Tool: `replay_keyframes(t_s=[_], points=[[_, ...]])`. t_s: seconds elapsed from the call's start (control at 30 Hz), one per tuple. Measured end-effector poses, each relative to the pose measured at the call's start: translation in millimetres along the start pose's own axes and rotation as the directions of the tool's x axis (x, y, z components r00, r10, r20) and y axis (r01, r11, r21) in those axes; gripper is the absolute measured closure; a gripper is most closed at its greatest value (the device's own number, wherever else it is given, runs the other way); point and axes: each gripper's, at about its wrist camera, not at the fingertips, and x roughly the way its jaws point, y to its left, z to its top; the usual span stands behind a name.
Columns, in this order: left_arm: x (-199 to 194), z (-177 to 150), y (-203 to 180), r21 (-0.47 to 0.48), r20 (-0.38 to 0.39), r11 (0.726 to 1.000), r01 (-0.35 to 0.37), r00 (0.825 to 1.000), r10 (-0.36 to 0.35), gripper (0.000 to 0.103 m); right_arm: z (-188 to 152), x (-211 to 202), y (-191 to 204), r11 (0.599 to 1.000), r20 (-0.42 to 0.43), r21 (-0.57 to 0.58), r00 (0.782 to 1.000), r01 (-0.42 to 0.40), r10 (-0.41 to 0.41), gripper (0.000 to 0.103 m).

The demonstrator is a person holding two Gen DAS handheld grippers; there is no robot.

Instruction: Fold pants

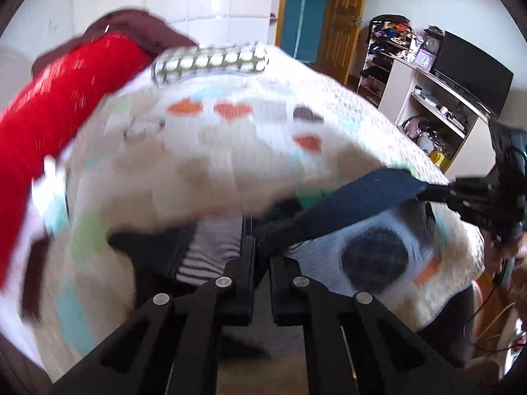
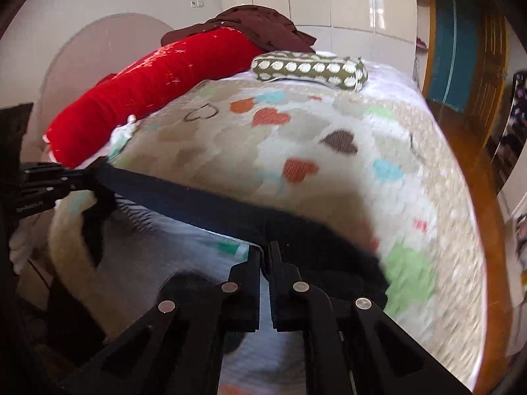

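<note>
Dark navy pants (image 1: 355,200) hang stretched in the air between my two grippers, above the near edge of a bed. My left gripper (image 1: 262,247) is shut on one end of the waistband, where a striped lining (image 1: 210,253) shows. My right gripper (image 2: 265,253) is shut on the other end of the pants (image 2: 197,200). In the left wrist view the right gripper (image 1: 461,194) shows at the right, holding the band. In the right wrist view the left gripper (image 2: 66,181) shows at the left, doing the same. Both views are motion-blurred.
The bed has a white quilt with coloured hearts (image 2: 296,138). A red bolster (image 2: 148,89), a brown garment (image 2: 260,26) and a spotted green cushion (image 2: 313,69) lie at its far end. A shelf with a TV (image 1: 471,75) stands right. A wooden door (image 1: 342,16) is beyond.
</note>
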Motion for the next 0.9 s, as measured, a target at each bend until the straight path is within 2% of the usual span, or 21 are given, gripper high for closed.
replay_keyframes(t_s=[0.1,0.2,0.3,0.37,0.4,0.43,0.47,0.5,0.57,0.63,0.73,0.83,0.9], points=[[16,-39,4,-0.081,-0.087,0.996,0.021,0.996,-0.028,0.093,-49,2,6,0.997,-0.048,0.071,0.999,-0.013,0.016,0.097],[28,-63,7,-0.142,-0.159,0.989,0.046,0.985,-0.068,0.093,-78,7,8,0.994,-0.09,0.105,0.996,-0.006,0.015,0.097],[15,-64,6,-0.125,-0.127,0.991,0.042,0.99,-0.058,0.093,-89,6,9,0.994,-0.099,0.098,0.995,0.039,-0.03,0.092],[1,-59,10,-0.127,-0.086,0.991,0.05,0.994,-0.061,0.086,-90,5,5,0.992,-0.099,0.12,0.995,0.044,-0.032,0.089],[-3,-56,14,-0.134,-0.069,0.99,0.051,0.996,-0.06,0.078,-90,5,2,0.989,-0.096,0.139,0.995,0.047,-0.034,0.085],[-8,-54,19,-0.145,-0.05,0.988,0.048,0.997,-0.056,0.069,-90,5,-1,0.986,-0.091,0.159,0.995,0.052,-0.038,0.072],[-12,-51,26,-0.164,-0.03,0.986,0.041,0.998,-0.047,0.064,-90,5,-4,0.983,-0.086,0.178,0.996,0.052,-0.037,0.066],[-16,-49,36,-0.191,-0.012,0.981,0.03,0.999,-0.033,0.061,-91,5,-7,0.979,-0.078,0.201,0.997,0.039,-0.024,0.066],[-24,-49,53,-0.25,0.012,0.968,0.028,1.0,-0.026,0.061,-91,3,-10,0.975,-0.07,0.22,0.997,0.027,-0.012,0.066],[-33,-52,75,-0.329,0.037,0.943,0.052,0.998,-0.042,0.061,-91,1,-11,0.975,-0.063,0.221,0.998,0.031,-0.017,0.065],[-41,-55,95,-0.398,0.046,0.917,0.022,0.999,-0.004,0.061,-90,-8,-18,0.972,-0.03,0.224,0.998,0.063,-0.058,0.057],[-37,-44,99,-0.392,0.044,0.92,-0.012,0.998,0.032,0.061,-87,-21,-39,0.952,0.034,0.296,0.995,0.081,-0.096,0.047],[-22,-32,95,-0.383,0.04,0.924,-0.027,0.998,0.046,0.061,-83,-27,-56,0.923,0.071,0.379,0.993,0.066,-0.1,0.043]])
